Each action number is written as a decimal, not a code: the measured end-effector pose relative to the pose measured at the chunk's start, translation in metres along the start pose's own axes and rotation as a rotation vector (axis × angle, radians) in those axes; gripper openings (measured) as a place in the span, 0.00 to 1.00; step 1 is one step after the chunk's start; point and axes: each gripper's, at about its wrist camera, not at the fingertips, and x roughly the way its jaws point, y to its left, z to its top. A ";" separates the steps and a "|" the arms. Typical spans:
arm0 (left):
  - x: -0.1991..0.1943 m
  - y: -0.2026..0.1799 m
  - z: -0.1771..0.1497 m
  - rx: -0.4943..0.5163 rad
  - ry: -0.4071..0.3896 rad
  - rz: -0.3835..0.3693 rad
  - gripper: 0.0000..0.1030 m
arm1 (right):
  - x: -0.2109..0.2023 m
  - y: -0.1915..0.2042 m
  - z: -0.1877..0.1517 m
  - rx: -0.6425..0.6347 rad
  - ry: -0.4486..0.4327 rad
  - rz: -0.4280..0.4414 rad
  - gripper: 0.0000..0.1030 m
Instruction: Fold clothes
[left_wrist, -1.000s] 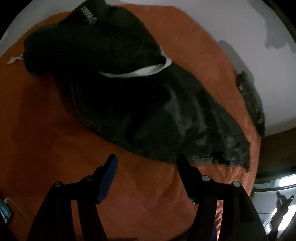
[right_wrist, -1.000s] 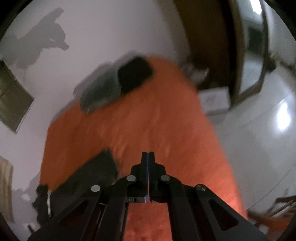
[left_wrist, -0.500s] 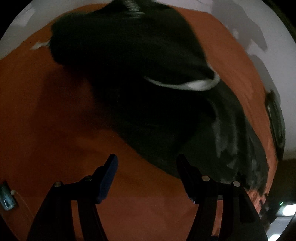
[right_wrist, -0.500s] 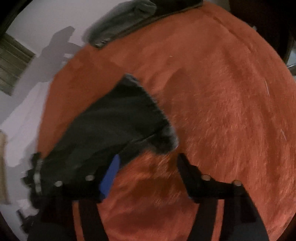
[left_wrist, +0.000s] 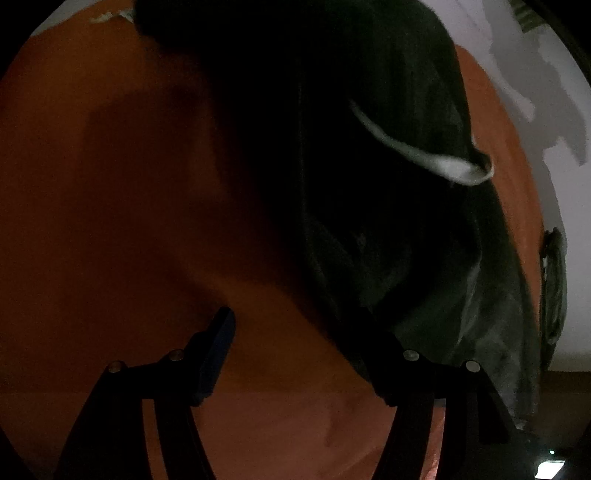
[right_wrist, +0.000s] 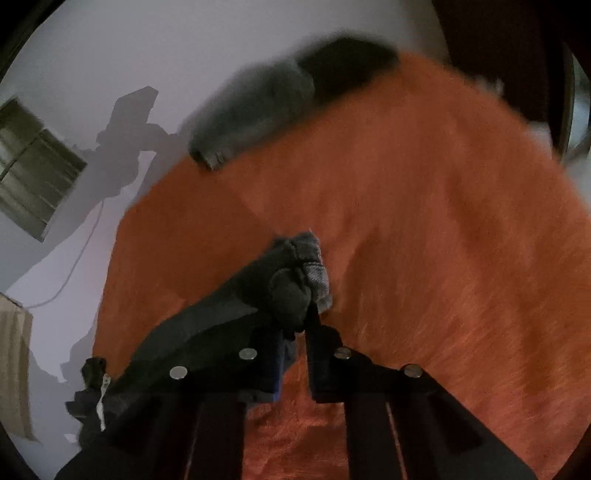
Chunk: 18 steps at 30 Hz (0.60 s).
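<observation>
Right gripper (right_wrist: 301, 321): jaws have just been closing, now clamped on a bunched dark trouser hem (right_wrist: 299, 273). Only this view shows folded grey clothes (right_wrist: 258, 107) at 11 o'clock. Left gripper (left_wrist: 295, 339): jaws spread, just widened, nothing between them; dark trousers (left_wrist: 369, 184) on the orange blanket (left_wrist: 110, 221) at 1 o'clock.

1. Plenty of bare orange blanket (right_wrist: 443, 221) is sitting open to the right of the right gripper (right_wrist: 301, 314), nothing lying in the way there.
2. The dark garment (left_wrist: 369, 184) is hogging the middle and right in the left wrist view, crowding the right-hand finger.
3. Folded grey clothes (right_wrist: 258, 107) are blocking the far edge by the wall.
4. Left of the garment, bare blanket is staying open.
</observation>
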 end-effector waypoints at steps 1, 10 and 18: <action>0.004 -0.002 -0.002 0.003 -0.005 0.005 0.76 | -0.011 0.000 0.003 -0.003 -0.011 0.012 0.08; -0.011 -0.011 -0.017 -0.024 -0.189 0.046 0.09 | -0.063 0.020 0.007 -0.100 -0.096 -0.005 0.08; -0.059 -0.022 -0.030 -0.040 -0.273 -0.020 0.04 | -0.113 0.001 0.028 -0.026 -0.285 -0.160 0.00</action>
